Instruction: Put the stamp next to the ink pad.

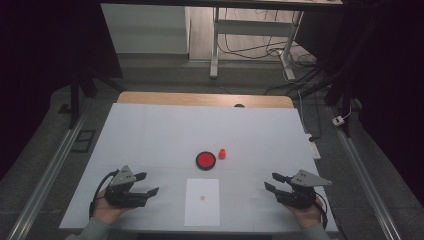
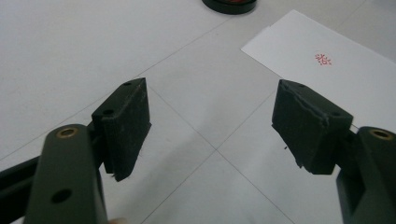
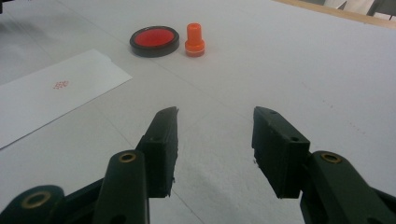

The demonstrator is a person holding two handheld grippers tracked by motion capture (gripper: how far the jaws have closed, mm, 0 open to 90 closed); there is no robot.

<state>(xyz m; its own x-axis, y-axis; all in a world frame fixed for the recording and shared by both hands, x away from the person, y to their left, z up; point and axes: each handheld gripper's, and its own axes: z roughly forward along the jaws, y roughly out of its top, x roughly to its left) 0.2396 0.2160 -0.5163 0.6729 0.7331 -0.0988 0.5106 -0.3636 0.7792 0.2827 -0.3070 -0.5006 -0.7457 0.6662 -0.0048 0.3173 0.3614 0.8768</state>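
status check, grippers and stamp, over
Left gripper and right gripper open, empty. Orange stamp upright beside ink pad; paper already stamped. Nothing in the way.

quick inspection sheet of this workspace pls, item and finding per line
surface: white table cover, wooden edge at the far side
job's things: paper sheet with a small red stamp mark; red ink pad, open; orange stamp upright beside it
clutter: nothing seen
grippers: left gripper and right gripper both open, holding nothing
cables: floor cables behind the table
surroundings: desk legs, dark curtains
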